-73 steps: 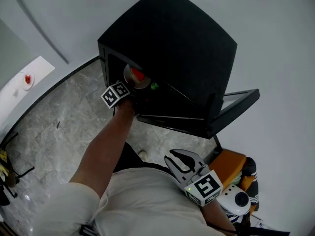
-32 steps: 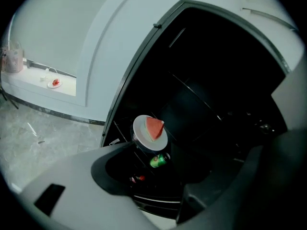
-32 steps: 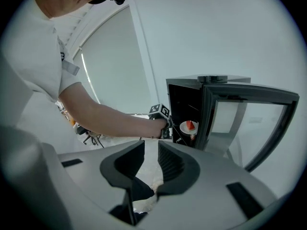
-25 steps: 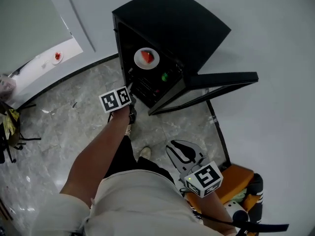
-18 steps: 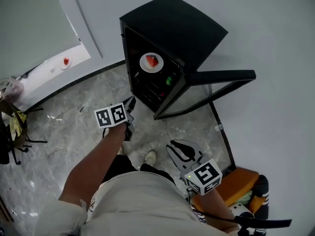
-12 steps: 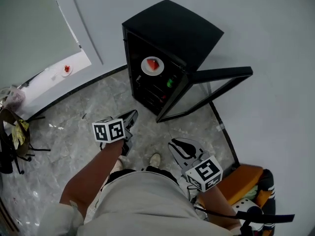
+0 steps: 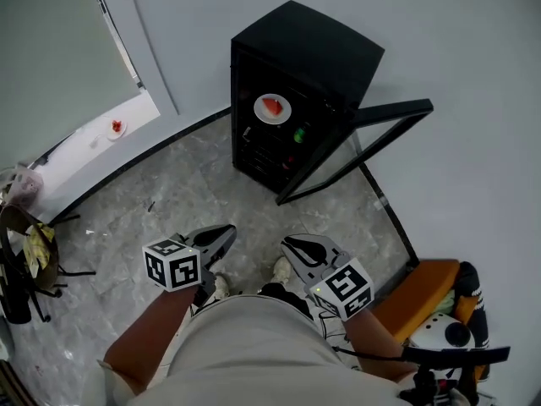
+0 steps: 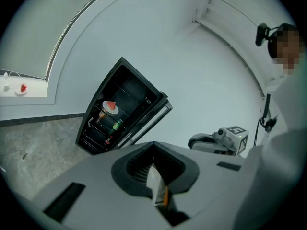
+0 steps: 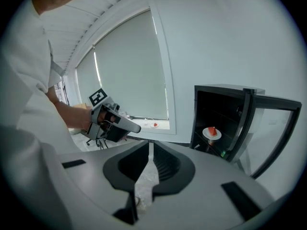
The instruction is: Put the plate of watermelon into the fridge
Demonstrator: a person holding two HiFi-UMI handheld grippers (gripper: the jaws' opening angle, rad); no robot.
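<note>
The plate of watermelon (image 7: pixel 272 108) sits on an upper shelf inside the black fridge (image 7: pixel 313 49), which stands against the wall at 12 o'clock from the person. A small green item (image 7: pixel 298 134) rests on the shelf just below the plate, toward 5 o'clock of it. The glass fridge door (image 7: pixel 372 142) hangs wide open, swung out toward 2 o'clock. Both grippers are held low and close to the person's body, well apart from the fridge and pointing toward it over the marble floor (image 7: pixel 169 201). The left gripper (image 7: pixel 221 233) has its jaws pressed together with nothing between them. The right gripper (image 7: pixel 292 245), just beside it at 3 o'clock, has its jaws drawn together to a thin slit and grips nothing. On the white window ledge (image 7: pixel 89 146) at 10 o'clock lies a second small plate (image 7: pixel 117 127) with something red on it. An orange seat (image 7: pixel 414 290) stands at 4 o'clock.
</note>
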